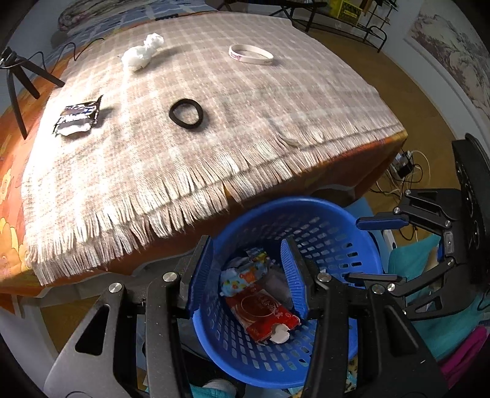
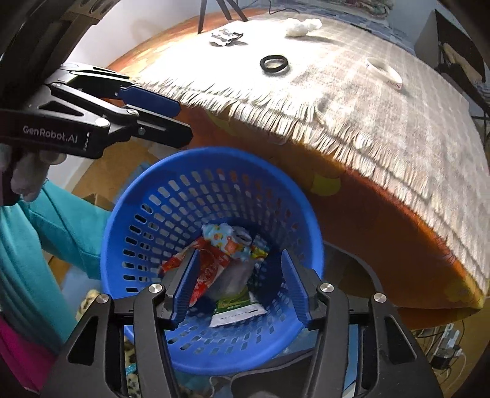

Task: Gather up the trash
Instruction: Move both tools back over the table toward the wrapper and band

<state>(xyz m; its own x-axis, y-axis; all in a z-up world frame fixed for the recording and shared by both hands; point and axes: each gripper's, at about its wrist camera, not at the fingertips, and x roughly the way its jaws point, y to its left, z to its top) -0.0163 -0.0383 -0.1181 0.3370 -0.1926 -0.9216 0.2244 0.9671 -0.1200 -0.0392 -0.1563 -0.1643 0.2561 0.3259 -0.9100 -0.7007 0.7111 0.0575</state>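
Note:
A blue perforated basket [image 1: 337,232] [image 2: 171,196] stands on the floor below the table edge and holds several wrappers, among them a red packet [image 1: 263,312] [image 2: 211,266]. My left gripper [image 1: 248,275] is open and empty above the basket. My right gripper [image 2: 242,284] is open and empty above it too; it also shows at the right of the left wrist view [image 1: 376,248]. On the checked cloth [image 1: 214,128] lie a crumpled white tissue [image 1: 142,52] [image 2: 303,26] and a dark torn wrapper [image 1: 78,118] [image 2: 225,36].
A black hair tie [image 1: 186,115] [image 2: 274,64] and a white wristband [image 1: 250,54] [image 2: 384,72] also lie on the cloth. A black tripod [image 1: 18,79] stands at the far left. Cables and a plug strip [image 1: 404,165] lie on the floor.

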